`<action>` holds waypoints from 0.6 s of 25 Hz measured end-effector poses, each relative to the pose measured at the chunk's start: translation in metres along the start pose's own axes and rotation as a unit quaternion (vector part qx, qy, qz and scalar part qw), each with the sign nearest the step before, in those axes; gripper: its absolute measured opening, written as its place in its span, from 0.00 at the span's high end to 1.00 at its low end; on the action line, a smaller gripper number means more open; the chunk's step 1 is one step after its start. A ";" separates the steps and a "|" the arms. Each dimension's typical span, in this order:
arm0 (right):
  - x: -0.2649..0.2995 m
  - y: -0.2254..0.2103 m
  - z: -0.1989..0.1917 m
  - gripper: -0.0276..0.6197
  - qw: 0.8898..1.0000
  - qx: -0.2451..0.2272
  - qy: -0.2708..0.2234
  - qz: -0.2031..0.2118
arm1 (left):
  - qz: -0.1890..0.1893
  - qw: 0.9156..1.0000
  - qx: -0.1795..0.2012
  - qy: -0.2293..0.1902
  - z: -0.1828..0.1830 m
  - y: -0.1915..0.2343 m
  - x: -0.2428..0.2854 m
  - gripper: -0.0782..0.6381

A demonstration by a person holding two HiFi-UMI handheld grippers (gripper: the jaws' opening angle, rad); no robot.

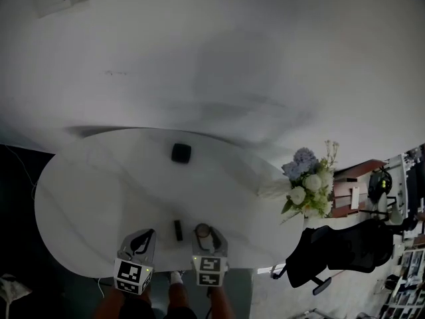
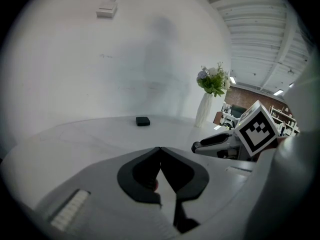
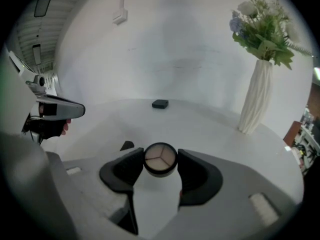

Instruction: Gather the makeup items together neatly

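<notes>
Right claw [image 3: 160,157]: jaws partly apart and clamped on a round compact [image 3: 160,160]. The compact has a black rim and its face is split into three cream-to-tan wedges. It looks like hard, smooth plastic. It sits over the near edge of the surface [image 1: 86,198]; I cannot tell whether it touches.

Left claw [image 2: 160,149]: jaw tips meet with nothing between them. It is alongside the right claw, on its left.

Between the two claws, just left of the right one, a short dark stick [image 1: 178,230] lies flat. It is slim and too small to identify further.

Well ahead of both claws, about mid-surface, is a small black case [image 3: 160,104]. It is square with rounded corners, low and matte.

Farther off, ahead and to the right of the right claw, a ribbed white vase [image 3: 255,101] holds pale blue and white flowers.

The surface is white, oval and smooth, with faint grey veining.

Progress, as a judgement: partway. The compact and stick are near each other, but the case is well apart from them. What seems left is to set the compact beside the stick, fetch the case and line up all three.
</notes>
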State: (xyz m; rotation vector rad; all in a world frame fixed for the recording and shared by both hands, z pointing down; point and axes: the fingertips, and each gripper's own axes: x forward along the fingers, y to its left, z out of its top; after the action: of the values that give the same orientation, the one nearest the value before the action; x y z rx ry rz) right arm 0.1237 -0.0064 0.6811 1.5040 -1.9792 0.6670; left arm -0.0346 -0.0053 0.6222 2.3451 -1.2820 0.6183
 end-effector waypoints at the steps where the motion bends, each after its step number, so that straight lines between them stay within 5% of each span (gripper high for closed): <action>1: 0.004 0.001 -0.003 0.62 1.000 -0.001 0.003 0.002 | 0.000 1.000 -0.001 0.002 -0.002 0.000 0.001 0.88; 15: 0.022 0.002 -0.022 0.62 1.000 -0.008 0.019 0.006 | 0.007 1.000 -0.014 0.021 -0.030 0.002 0.005 0.88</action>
State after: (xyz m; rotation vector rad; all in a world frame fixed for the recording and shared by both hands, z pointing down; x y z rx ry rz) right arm 0.1205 -0.0062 0.7123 1.4610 -1.9616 0.6788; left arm -0.0396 0.0064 0.6496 2.2913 -1.2817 0.6467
